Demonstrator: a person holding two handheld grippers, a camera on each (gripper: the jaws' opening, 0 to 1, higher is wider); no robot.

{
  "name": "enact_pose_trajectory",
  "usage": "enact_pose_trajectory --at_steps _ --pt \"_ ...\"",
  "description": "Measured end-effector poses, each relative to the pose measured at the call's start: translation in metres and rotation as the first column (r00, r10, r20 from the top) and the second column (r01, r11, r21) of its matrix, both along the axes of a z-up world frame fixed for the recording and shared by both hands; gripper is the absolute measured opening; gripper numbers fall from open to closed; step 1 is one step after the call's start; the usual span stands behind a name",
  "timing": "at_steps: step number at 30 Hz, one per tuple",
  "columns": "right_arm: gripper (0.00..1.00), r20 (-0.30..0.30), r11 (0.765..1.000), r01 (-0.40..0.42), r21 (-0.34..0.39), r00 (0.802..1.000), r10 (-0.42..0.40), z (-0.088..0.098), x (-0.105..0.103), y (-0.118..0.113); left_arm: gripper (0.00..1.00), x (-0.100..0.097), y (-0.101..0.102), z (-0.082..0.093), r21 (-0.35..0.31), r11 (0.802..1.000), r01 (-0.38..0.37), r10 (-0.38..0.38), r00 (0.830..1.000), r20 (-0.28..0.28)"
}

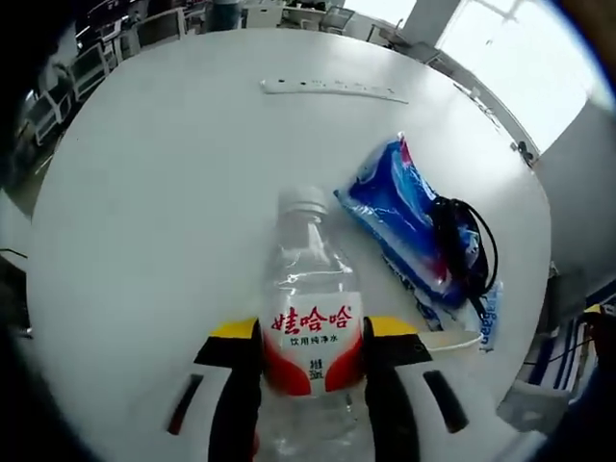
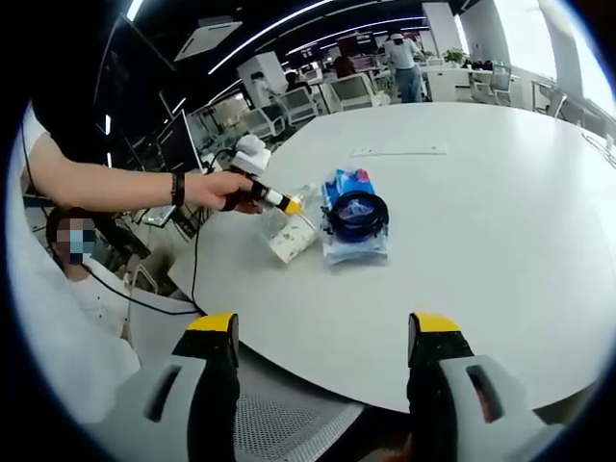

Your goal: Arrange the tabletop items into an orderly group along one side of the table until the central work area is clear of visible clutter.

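My left gripper (image 1: 313, 337) is shut on a clear water bottle (image 1: 310, 279) with a red and white label; the bottle lies between the jaws, cap pointing away. Just right of it a blue wipes packet (image 1: 399, 207) lies on the white round table (image 1: 144, 192), with a coiled black cable (image 1: 462, 231) on top. In the right gripper view a hand holds the left gripper (image 2: 274, 200) with the bottle (image 2: 292, 234) at the table's near-left edge, beside the packet (image 2: 351, 231) and cable (image 2: 356, 210). My right gripper (image 2: 322, 332) hangs open off the table's edge, holding nothing.
A white power strip (image 1: 332, 89) lies flat at the far side of the table (image 2: 481, 221), also seen as the power strip (image 2: 397, 151). A person sits at the left (image 2: 87, 289). Office chairs (image 2: 351, 91) and desks stand beyond the table.
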State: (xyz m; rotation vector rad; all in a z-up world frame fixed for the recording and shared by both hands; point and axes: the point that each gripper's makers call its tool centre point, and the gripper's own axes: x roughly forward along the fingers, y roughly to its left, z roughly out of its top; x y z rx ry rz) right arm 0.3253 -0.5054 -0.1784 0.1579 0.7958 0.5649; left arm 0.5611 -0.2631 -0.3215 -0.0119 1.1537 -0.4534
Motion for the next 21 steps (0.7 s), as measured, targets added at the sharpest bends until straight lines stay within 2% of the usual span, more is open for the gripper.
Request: enact_pose_trajectory --at_steps 3,8,21 --pt "0.71 -0.001 1.0 0.002 0.001 1.0 -0.002 -0.0003 -0.0008 -0.0005 0.38 -0.0004 0.0006 0.0003 -0.008 1.0 -0.012 0.012 1.0 -0.003" --pt "0.71 -0.003 1.0 0.005 0.003 1.0 -0.005 -0.0006 -0.0014 -0.0009 0.36 0.0003 0.0008 0.0008 0.017 1.0 0.026 -0.026 0.999 0.024" --pt "0.71 -0.001 1.0 -0.003 0.007 1.0 0.003 -0.0007 0.0017 0.002 0.34 -0.0012 0.0077 0.005 0.012 1.0 0.012 -0.012 0.999 0.038"
